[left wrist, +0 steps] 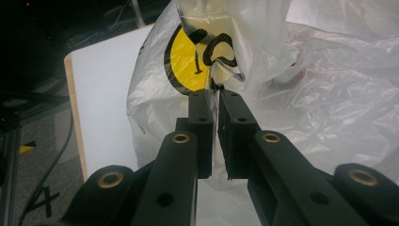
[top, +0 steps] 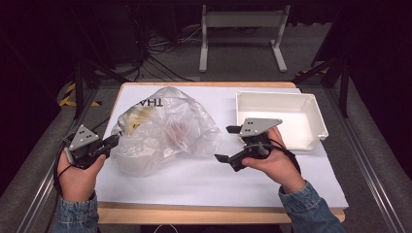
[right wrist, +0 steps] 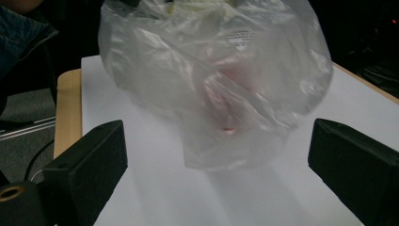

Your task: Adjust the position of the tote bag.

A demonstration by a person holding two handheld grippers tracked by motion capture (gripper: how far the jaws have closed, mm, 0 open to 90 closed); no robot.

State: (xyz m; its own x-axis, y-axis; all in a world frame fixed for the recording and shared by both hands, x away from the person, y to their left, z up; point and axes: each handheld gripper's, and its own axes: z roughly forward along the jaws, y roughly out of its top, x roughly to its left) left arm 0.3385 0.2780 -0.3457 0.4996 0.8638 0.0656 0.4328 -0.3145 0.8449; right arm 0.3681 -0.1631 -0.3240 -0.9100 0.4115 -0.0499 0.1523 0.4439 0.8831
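left gripper (top: 114, 141) clamped on bag (top: 165, 127) edge, table's left side | right gripper (top: 227, 143) spread wide, nothing between jaws, beside bag's right | bag mid-table, contents inside | tray (top: 311, 135) bare, far right corner | unpacking barely begun, emptying left

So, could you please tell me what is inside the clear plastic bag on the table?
Through the plastic bag a pinkish-red item and something pale yellow show faintly. The creased film blurs them, so what they are, and anything beneath them, cannot be told.

Empty white bin (top: 311, 104) at the white-covered table's (top: 204, 179) far right.
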